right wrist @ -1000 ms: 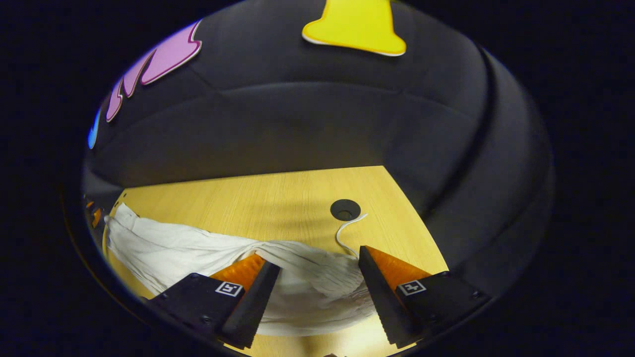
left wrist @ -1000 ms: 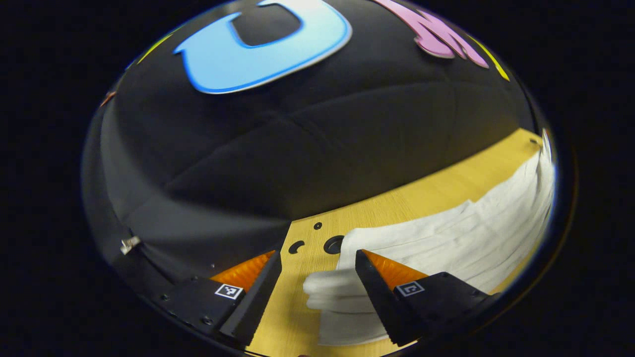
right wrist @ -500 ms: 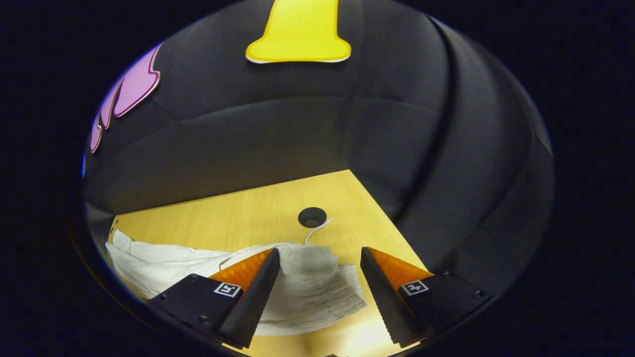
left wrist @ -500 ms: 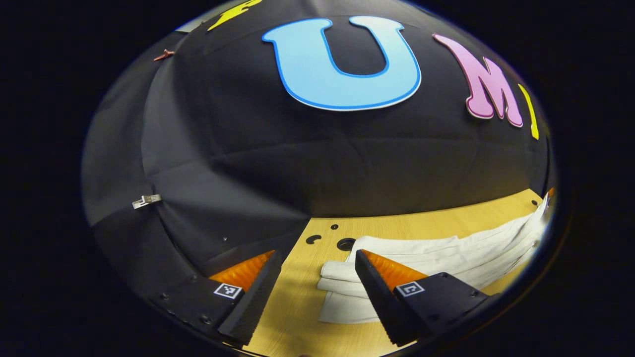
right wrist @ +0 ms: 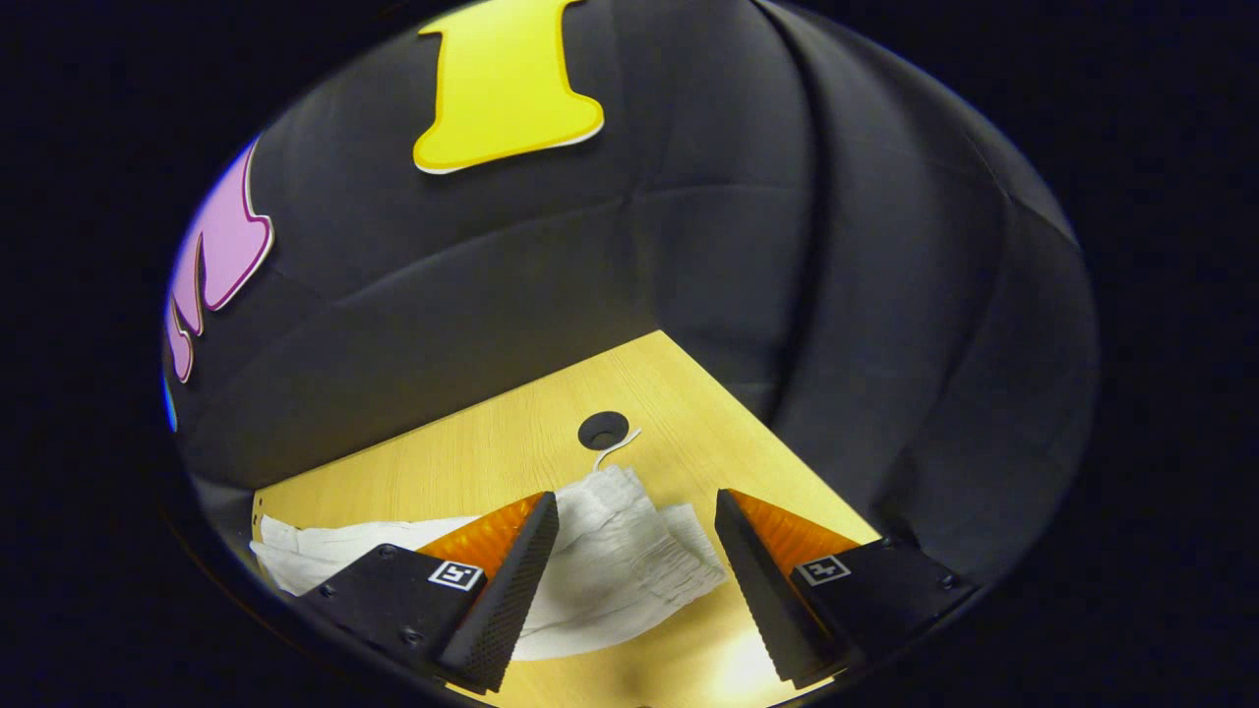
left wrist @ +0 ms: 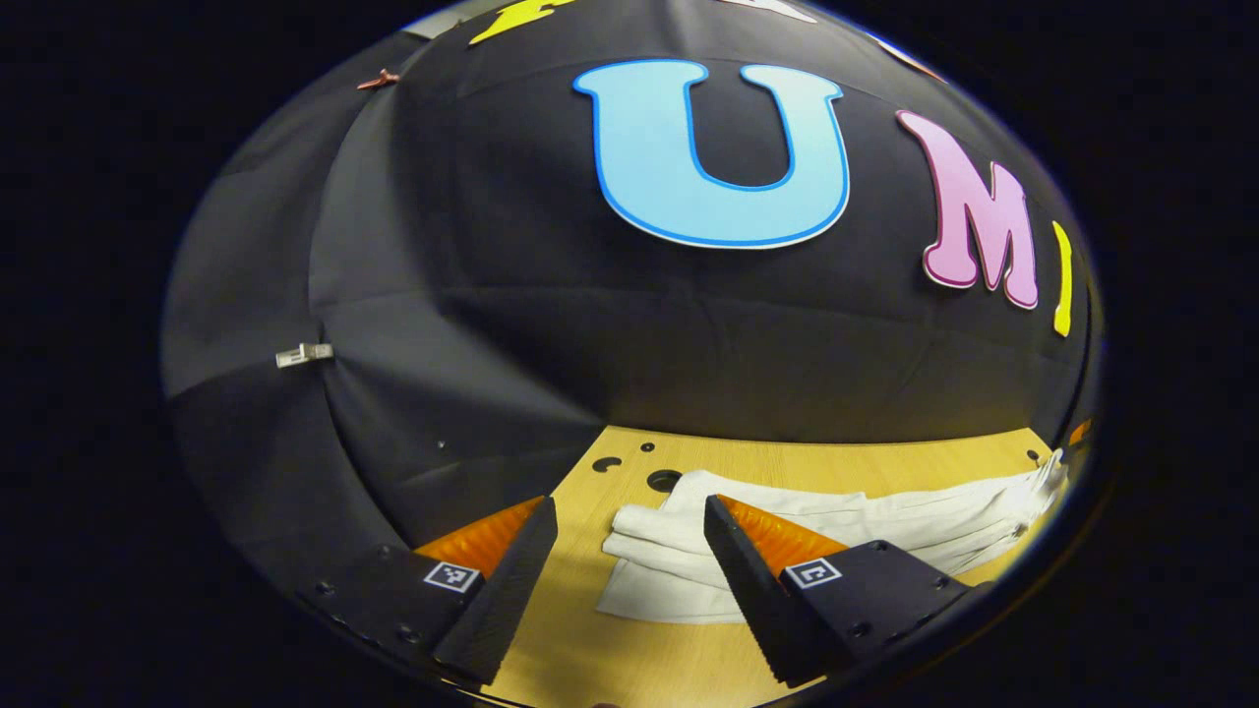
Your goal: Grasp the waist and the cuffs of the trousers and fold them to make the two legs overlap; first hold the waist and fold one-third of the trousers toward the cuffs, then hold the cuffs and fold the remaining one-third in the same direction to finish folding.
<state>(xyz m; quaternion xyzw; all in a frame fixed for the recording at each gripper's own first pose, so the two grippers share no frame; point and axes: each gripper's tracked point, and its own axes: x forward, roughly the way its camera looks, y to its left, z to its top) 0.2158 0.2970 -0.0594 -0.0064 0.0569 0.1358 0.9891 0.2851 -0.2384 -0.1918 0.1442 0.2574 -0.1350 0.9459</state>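
Note:
White trousers (left wrist: pixel 885 526) lie stretched along the wooden table (left wrist: pixel 787 462). In the left gripper view the cuffs (left wrist: pixel 654 551) are stacked at the near end, just ahead of my left gripper (left wrist: pixel 629 536), which is open and holds nothing. In the right gripper view the gathered elastic waist (right wrist: pixel 629 546) lies between the fingers of my right gripper (right wrist: pixel 634 536), which is open and above the cloth. A white drawstring (right wrist: pixel 615 450) trails from the waist toward a round hole. The legs (right wrist: pixel 334 546) run off to the left behind the left finger.
The table has a round cable hole (right wrist: pixel 603 429) near the waist and several small holes (left wrist: pixel 664 480) near the cuffs. Black cloth walls close in behind the table's far edges. A small metal clip (left wrist: pixel 303 354) hangs on the cloth at left.
Both grippers have drawn back and risen from the trousers, so the cloth looks smaller and farther. The waist now lies settled flat on the table. Both grippers stay open.

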